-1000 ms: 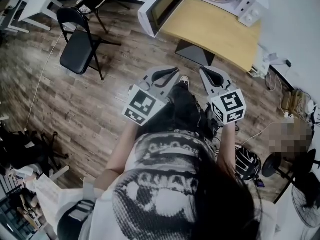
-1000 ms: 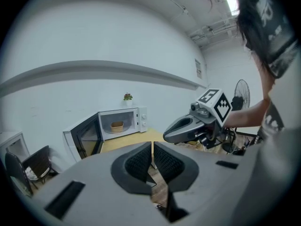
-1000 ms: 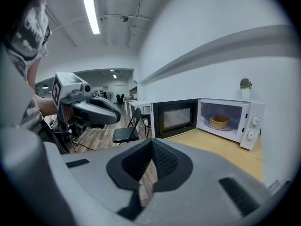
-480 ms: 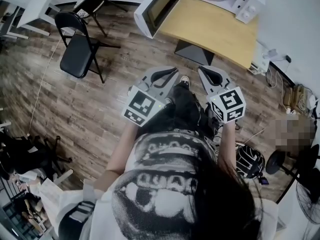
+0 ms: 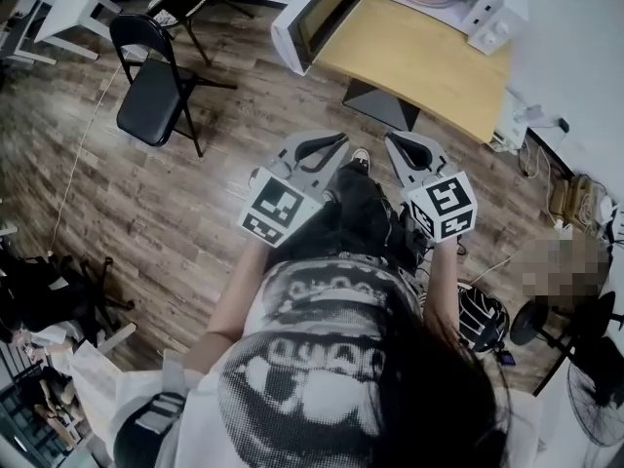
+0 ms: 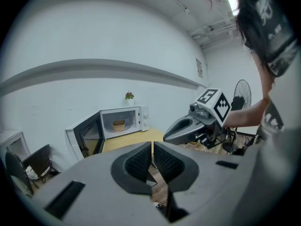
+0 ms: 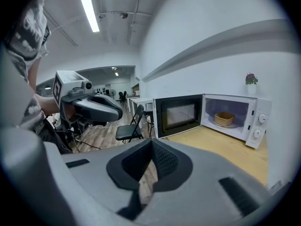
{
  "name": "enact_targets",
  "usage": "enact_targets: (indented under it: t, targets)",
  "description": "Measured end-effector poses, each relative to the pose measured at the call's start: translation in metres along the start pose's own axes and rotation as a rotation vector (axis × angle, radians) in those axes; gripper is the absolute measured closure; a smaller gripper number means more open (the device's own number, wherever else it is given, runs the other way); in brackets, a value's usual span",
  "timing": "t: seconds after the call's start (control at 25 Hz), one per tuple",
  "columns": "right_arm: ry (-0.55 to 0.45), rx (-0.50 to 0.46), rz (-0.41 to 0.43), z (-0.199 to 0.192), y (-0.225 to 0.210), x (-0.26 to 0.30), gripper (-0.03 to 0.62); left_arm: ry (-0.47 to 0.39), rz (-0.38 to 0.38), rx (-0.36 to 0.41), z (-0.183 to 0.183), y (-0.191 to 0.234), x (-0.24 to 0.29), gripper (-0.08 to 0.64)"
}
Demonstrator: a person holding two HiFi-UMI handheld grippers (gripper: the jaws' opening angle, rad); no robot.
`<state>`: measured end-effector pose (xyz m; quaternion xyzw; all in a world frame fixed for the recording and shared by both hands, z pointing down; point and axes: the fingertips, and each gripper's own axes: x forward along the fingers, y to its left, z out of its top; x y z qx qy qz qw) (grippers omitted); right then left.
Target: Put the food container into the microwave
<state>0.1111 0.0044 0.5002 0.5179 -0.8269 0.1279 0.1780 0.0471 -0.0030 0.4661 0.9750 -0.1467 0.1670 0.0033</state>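
Large room with wood-plank floor (image 5: pixel 195 183) and white walls, black folding chair (image 5: pixel 151 91) off to the left. Ahead, pale wooden table (image 5: pixel 419 61), bare but for a white microwave (image 5: pixel 485 8) at its far end, door (image 5: pixel 317 18) swung wide leftward. Well short of the table, left gripper (image 6: pixel 152 145) and right gripper (image 7: pixel 151 144) side by side, both clenched on nothing. Inside the cavity, ahead and to the right, food container (image 7: pixel 224 118), well apart from both, likely nearer the right. Appears placed already; leaves only the door.
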Motion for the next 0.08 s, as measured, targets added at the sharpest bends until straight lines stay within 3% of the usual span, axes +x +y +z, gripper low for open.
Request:
enact_targets:
  t: [0.08]
  targets:
    - [0.003, -0.002, 0.002, 0.0011, -0.0013, 0.0045, 0.589, -0.001, 0.004, -0.002, -0.0006, 0.0053, 0.0007, 0.548]
